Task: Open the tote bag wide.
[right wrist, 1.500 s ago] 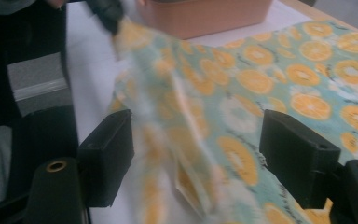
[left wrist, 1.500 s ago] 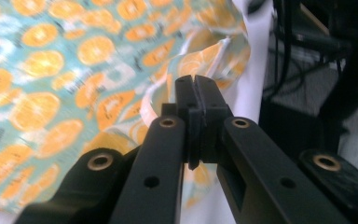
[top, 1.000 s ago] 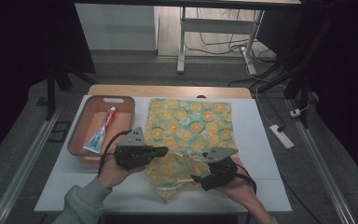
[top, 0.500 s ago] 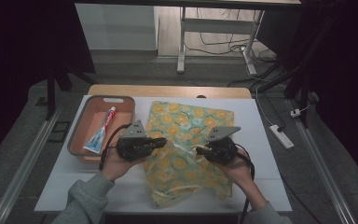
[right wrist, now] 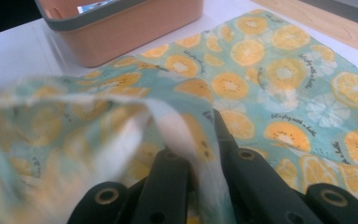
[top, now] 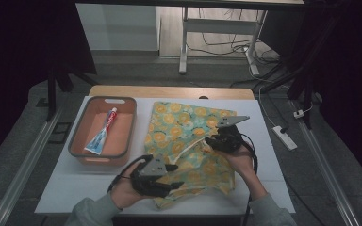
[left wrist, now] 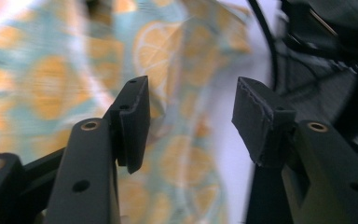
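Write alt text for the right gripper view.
The right gripper is shut on a fold of orange-slice patterned cloth, lifting it off the white table. An orange basket stands behind.

The table [top: 66,188] is seen from above the person's side, looking forward and down. The cloth [top: 188,127] is viewed at close range between the left gripper's jaws, blurred. From the right gripper, the cloth [right wrist: 279,70] is faced low, towards the basket [right wrist: 135,28]. The cloth is shared by all views.

Lab-like recording room: dark surrounds, floor rails [top: 23,162], trailing cables [top: 226,44], power strip [top: 283,137].
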`<state>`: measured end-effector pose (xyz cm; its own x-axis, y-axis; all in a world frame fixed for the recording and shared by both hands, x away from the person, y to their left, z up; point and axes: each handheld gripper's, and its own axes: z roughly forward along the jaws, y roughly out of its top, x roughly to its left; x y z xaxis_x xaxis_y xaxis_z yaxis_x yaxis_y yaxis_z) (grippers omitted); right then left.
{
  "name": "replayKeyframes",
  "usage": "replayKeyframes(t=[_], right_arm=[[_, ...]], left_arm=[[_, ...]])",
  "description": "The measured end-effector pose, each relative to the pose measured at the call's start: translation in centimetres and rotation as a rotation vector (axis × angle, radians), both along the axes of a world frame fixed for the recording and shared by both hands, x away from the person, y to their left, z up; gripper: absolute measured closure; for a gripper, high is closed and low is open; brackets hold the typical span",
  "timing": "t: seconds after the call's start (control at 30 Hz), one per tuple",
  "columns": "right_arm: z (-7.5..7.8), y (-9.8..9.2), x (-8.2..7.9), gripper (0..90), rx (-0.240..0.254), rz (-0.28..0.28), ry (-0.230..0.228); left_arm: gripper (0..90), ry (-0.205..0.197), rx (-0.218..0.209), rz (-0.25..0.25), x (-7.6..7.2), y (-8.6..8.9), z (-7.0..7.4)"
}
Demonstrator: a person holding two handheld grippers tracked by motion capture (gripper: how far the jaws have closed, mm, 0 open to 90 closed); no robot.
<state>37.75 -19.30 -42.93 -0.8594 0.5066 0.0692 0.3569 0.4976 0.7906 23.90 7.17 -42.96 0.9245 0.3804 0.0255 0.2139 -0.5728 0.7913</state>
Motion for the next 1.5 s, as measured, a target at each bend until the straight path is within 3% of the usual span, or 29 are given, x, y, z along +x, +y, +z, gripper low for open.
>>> replayKeyframes(t=[0.1, 0.23, 0.37, 0.43, 0.53, 0.67, 0.77, 0.8, 0.83, 1.03, 1.1, 1.27, 1.4, 1.5], right_arm=[[-0.2, -0.2, 0.2, 88.0, -0.003, -0.006, 0.006], [-0.4, -0.3, 0.4, 88.0, 0.001, -0.009, 0.014], [-0.8, -0.5, 0.7, 88.0, 0.005, -0.021, 0.028], [-0.8, -0.5, 0.7, 88.0, 0.006, -0.023, 0.028], [-0.8, -0.5, 0.8, 88.0, 0.008, -0.018, 0.025], [-0.9, -0.6, 0.8, 88.0, 0.013, -0.016, 0.028], [-0.9, -0.6, 0.8, 88.0, 0.017, -0.017, 0.034], [-0.9, -0.6, 0.8, 88.0, 0.016, -0.016, 0.032], [-0.9, -0.6, 0.8, 88.0, 0.016, -0.016, 0.032], [-0.6, -1.0, 0.7, 87.9, 0.023, -0.027, 0.016], [-0.5, -1.3, 0.7, 88.0, 0.02, -0.036, 0.01], [-0.3, -2.4, 1.0, 88.0, 0.038, -0.065, 0.012], [-0.6, -2.8, 1.3, 87.9, 0.037, -0.083, 0.016], [-0.7, -3.0, 1.4, 87.9, 0.027, -0.106, 0.013]], left_arm=[[45.3, 0.015, 0.049, -0.059, -0.9, -2.2, -1.2], [44.7, 0.004, 0.13, -0.12, -2.0, -5.0, -2.9], [42.0, 0.0, 0.181, -0.077, -1.3, -6.9, -4.5], [42.0, -0.027, 0.22, -0.05, -0.5, -7.8, -5.4], [41.9, -0.014, 0.245, -0.011, 1.1, -8.7, -6.5], [44.6, 0.011, 0.247, 0.02, 3.0, -9.5, -7.6], [48.8, 0.029, 0.255, 0.016, 3.7, -9.9, -8.2], [57.1, 0.036, 0.258, 0.016, 3.9, -10.0, -8.4], [57.1, 0.046, 0.259, 0.014, 4.0, -10.0, -8.5], [87.5, 0.073, 0.267, 0.002, 4.4, -9.8, -8.7], [88.6, 0.086, 0.258, -0.02, 4.1, -9.5, -8.4], [88.7, 0.08, 0.193, -0.1, 1.6, -7.7, -6.0], [88.6, 0.097, 0.152, -0.146, 0.0, -6.5, -5.2], [88.6, 0.103, 0.158, -0.177, -1.1, -6.0, -5.1]])
